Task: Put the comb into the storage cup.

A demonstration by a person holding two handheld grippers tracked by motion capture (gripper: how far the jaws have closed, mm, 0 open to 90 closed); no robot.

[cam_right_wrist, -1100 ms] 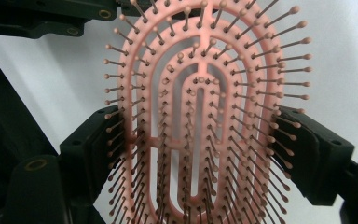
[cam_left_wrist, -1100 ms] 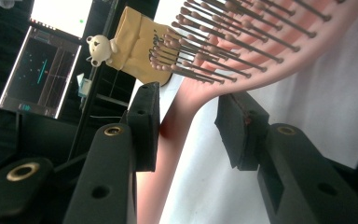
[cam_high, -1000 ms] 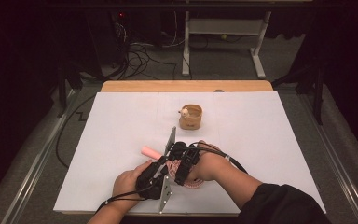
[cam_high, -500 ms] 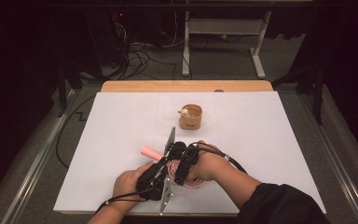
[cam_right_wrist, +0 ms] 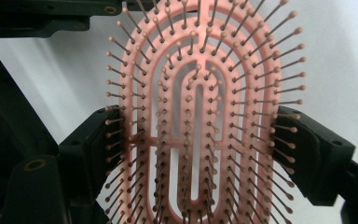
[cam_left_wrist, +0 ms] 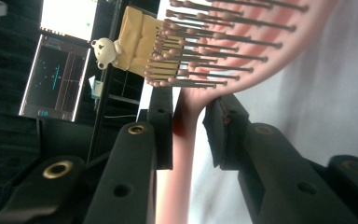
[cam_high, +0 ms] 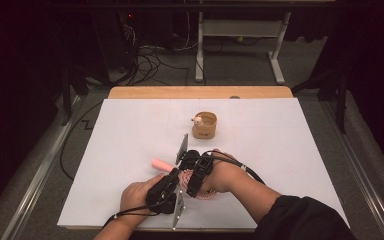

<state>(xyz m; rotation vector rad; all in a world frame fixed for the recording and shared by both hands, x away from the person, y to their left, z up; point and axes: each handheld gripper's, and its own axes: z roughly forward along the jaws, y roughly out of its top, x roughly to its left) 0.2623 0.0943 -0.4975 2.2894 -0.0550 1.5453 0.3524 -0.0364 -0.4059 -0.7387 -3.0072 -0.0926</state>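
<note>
The brush [cam_high: 192, 184] lay near the desk's [cam_high: 130, 130] front edge, roughly at its middle, held by both grippers. The left gripper [cam_left_wrist: 189, 123] had its jaws closed on the neck where handle meets head; in the high view the pink handle end projected toward the left edge. The right gripper [cam_right_wrist: 193, 144] had its jaws pressed against both sides of the head (bristles facing its camera). Both hands sat close together over the brush. A cup [cam_high: 204, 125] with a small bear figure on its rim stood apart, toward the back edge.
</note>
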